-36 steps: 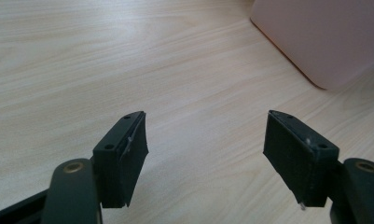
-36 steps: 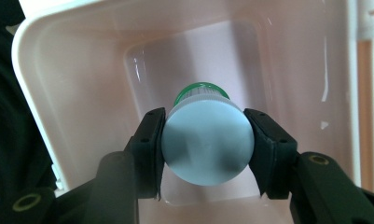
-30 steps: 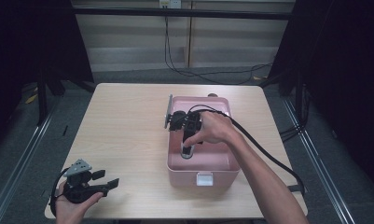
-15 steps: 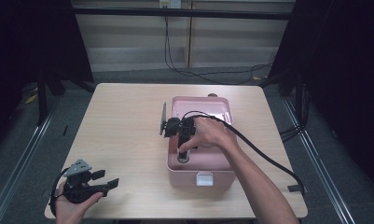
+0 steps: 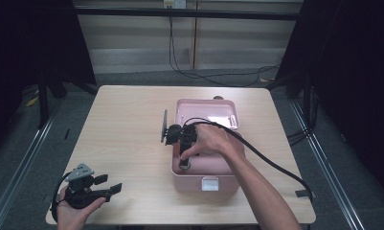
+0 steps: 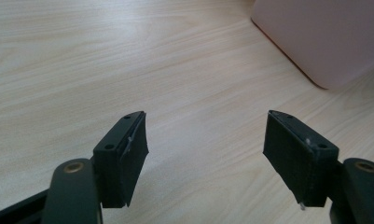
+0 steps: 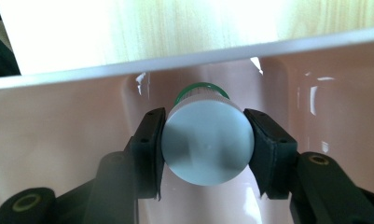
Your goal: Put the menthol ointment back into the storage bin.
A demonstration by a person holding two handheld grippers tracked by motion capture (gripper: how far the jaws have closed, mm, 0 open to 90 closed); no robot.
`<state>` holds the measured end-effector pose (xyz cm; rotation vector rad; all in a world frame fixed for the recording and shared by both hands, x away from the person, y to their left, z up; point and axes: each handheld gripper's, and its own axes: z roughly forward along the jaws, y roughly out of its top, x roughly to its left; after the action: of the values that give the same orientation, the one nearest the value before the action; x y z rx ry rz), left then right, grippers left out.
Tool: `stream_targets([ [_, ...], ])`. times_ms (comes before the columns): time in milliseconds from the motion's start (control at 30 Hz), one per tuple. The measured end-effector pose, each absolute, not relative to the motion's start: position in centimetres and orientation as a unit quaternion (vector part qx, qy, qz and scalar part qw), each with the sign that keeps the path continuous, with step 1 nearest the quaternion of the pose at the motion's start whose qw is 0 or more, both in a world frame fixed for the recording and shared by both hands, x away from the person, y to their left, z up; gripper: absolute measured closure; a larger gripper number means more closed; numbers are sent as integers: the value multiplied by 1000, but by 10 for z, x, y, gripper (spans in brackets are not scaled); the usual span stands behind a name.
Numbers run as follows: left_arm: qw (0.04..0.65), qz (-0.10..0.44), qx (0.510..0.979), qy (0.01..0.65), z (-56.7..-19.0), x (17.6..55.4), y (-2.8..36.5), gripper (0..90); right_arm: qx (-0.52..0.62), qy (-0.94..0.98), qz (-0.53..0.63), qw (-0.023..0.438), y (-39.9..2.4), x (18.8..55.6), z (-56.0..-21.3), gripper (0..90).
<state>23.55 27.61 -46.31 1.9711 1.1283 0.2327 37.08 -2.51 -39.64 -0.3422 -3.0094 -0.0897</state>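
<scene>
Pale wooden table (image 5: 132,143) carries a pink box (image 5: 206,177); right gripper (image 7: 205,140), reaching inside, clamps a grey-capped bottle (image 7: 207,144), plain in its own view; left gripper (image 6: 208,149) rests wide open, holding nothing.

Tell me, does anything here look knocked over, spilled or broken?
Nothing stands out. The pink plastic box sits square on the wooden table, lid open. The right tongs grip a grey-capped round bottle inside it. The left tongs rest open near the table's corner. No spill or damage shows.
</scene>
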Motion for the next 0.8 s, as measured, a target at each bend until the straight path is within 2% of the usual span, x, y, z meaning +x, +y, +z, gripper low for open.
stream_targets([
  [800,418,93,784,449,-463,235,276,305,-80,-996,-14,44,-5,369,-412,513],
])
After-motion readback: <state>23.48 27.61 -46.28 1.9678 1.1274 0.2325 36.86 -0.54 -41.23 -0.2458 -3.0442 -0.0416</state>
